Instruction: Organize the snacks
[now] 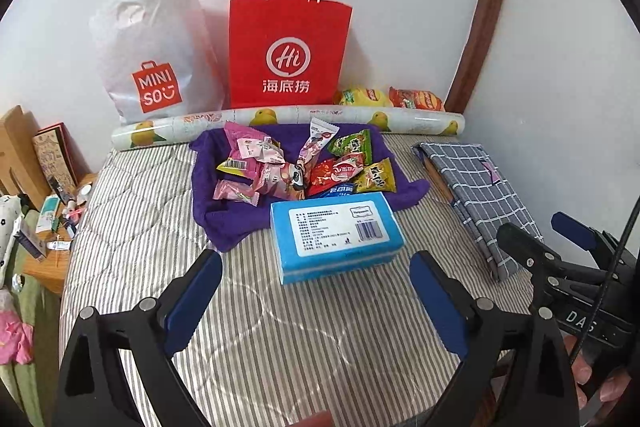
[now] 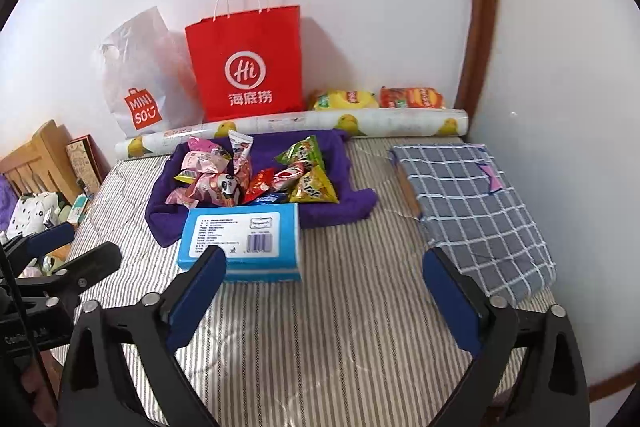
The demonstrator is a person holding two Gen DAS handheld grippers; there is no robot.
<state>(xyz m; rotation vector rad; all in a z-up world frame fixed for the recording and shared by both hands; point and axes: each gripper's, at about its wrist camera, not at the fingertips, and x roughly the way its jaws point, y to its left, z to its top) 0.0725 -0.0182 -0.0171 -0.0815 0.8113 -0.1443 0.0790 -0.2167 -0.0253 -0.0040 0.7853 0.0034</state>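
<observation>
Both claws point(image 1: 316, 301) point(image 2: 324, 297) gape empty above one blue box point(image 1: 336, 237); two bags point(image 1: 288, 51) behind.

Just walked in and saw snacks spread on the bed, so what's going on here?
A person is sorting snacks with a handheld gripper in each hand. Right now the left gripper and the right gripper are both open and empty, held above the striped mattress. The snack packets lie piled on a purple towel, with a blue tissue box in front of them. A red paper bag and a white Miniso bag stand against the wall.
</observation>
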